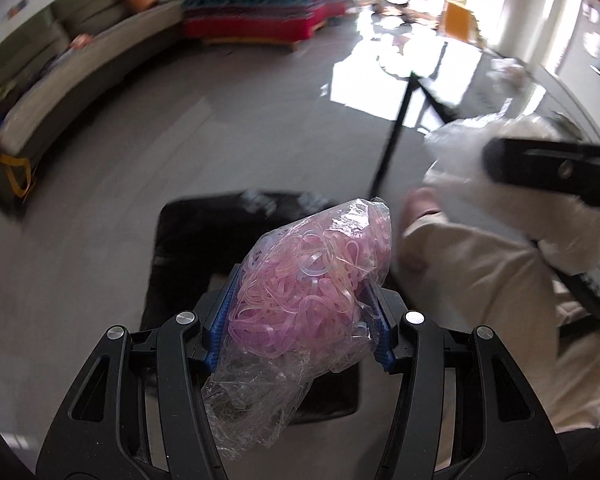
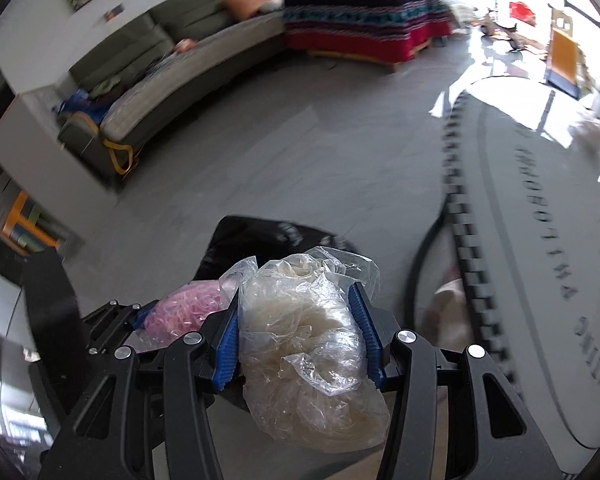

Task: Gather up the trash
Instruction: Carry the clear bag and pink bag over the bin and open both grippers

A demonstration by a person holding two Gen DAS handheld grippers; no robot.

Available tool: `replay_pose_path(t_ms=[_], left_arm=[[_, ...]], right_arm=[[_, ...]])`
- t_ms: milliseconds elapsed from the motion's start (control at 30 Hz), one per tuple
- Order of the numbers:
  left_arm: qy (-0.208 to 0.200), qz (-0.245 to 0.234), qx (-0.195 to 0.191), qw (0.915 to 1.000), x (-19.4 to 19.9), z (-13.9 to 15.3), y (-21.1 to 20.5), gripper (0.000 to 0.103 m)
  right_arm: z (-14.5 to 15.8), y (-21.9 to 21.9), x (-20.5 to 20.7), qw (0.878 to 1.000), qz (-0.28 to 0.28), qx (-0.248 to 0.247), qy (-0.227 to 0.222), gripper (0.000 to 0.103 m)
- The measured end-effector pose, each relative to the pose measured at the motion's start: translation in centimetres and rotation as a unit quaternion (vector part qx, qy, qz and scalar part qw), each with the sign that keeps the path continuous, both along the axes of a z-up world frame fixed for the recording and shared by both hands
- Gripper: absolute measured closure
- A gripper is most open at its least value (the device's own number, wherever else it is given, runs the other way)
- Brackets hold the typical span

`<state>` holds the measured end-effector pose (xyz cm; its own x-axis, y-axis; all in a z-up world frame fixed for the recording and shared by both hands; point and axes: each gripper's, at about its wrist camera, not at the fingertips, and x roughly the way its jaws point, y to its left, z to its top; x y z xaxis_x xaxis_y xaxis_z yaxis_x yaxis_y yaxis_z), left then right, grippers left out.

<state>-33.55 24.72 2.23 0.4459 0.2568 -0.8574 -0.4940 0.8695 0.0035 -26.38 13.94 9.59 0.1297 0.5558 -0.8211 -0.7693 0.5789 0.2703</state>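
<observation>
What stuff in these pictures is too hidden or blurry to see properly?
- Black bin: left wrist view, inside hidden by the pink band bag.
- Black bin, right wrist view: mostly behind the clear bag.
- Things by the window: blurred, glare.
- Table lettering: cut off, smeared.

Black grippers (image 1: 302, 316), blue ribbed pads (image 2: 229, 342), silver screws, cream trousers (image 1: 480, 300).
</observation>
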Motion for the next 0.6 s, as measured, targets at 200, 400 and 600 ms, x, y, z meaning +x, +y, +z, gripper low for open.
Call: replay_pose_path(t_ms=[200, 400, 600], left_arm=[[0.032, 0.07, -0.006, 0.997, -3.9, -2.3, 3.5, 0.007], [0.04, 0.117, 0.016, 0.9921, -5.6, -2.3, 5.2, 0.006], [0.038, 0.113, 0.009, 0.9928, -5.6, -2.5, 5.3, 0.006]], right_arm=[[-1.4, 5.2, -2.2, 0.994, 0.093, -0.011, 0.05, 0.029], [-1.2, 5.5, -2.3, 0.997, 0.075, -0.016, 0.021, 0.021], [-1.3, 4.5, -1.4, 0.998, 0.062, -0.01, 0.03, 0.021]])
